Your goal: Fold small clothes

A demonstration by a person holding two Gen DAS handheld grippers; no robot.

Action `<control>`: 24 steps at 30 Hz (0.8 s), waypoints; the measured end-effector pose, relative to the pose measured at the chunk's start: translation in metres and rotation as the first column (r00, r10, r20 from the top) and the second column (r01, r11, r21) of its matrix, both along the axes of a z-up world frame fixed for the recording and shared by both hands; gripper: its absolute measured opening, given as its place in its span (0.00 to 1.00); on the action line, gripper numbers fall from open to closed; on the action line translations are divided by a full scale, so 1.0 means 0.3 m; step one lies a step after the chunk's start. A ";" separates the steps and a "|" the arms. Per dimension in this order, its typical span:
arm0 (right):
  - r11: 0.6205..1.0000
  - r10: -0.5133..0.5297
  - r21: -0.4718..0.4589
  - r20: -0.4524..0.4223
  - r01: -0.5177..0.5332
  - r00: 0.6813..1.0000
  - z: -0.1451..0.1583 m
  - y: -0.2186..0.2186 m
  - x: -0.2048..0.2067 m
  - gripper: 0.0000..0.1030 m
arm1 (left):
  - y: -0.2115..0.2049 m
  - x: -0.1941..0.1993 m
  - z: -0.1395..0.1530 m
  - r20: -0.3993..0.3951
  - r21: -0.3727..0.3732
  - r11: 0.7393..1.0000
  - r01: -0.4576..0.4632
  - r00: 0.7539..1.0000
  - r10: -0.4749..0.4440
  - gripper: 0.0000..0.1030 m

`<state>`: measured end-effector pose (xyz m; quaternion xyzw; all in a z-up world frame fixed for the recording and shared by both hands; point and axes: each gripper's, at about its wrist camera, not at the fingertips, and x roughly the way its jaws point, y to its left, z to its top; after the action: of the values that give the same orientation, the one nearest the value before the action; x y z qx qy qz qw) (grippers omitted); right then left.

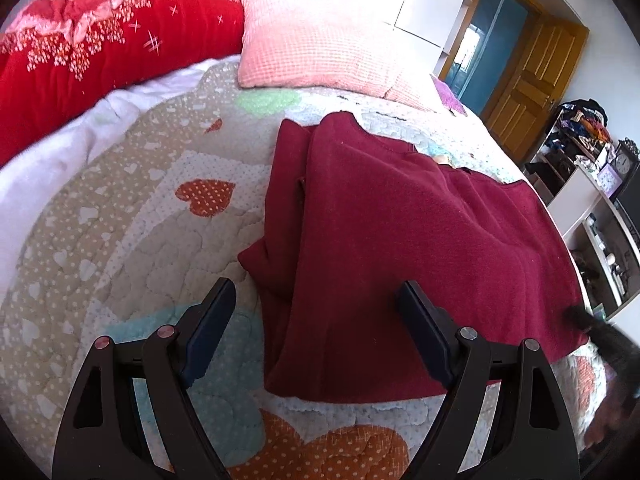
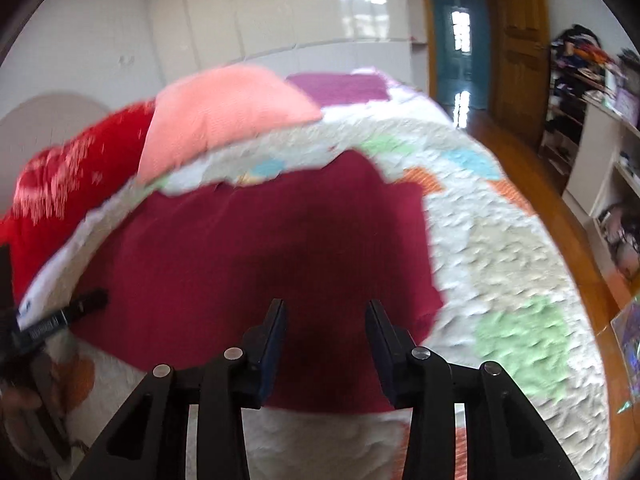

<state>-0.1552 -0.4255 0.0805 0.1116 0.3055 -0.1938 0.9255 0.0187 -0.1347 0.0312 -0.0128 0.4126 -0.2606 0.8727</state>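
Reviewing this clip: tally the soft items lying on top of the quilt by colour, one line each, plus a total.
Maroon: 1, the garment
Bright red: 1, the bundled comforter
Pink: 1, the pillow
Purple: 1, the flat cloth beyond the pillow
Total: 4

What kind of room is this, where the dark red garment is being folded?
Most likely a bedroom in a home. The dark red garment lies on a bed covered by a heart-patterned quilt, with a pink pillow and a red duvet at its head. A wooden door stands open nearby.
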 end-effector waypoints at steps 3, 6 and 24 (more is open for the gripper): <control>0.999 -0.038 0.028 -0.103 0.041 0.994 -0.083 0.019 0.047 0.39 | 0.004 -0.018 0.018 0.021 0.000 1.000 0.010 1.000 -0.010 0.81; 0.999 -0.035 0.025 -0.076 0.037 0.997 -0.062 0.051 0.027 0.42 | 0.009 -0.036 0.038 0.040 -0.009 1.000 0.016 0.999 -0.015 0.81; 1.000 -0.025 -0.002 -0.015 0.025 1.000 -0.038 0.253 0.015 0.47 | 0.004 -0.126 0.094 0.136 0.045 0.997 0.068 0.988 -0.074 0.81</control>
<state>-0.1507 -0.3497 0.0690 0.1131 0.3111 -0.2067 0.9207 -0.0193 -0.1336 0.0594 0.0376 0.3568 -0.2833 0.8894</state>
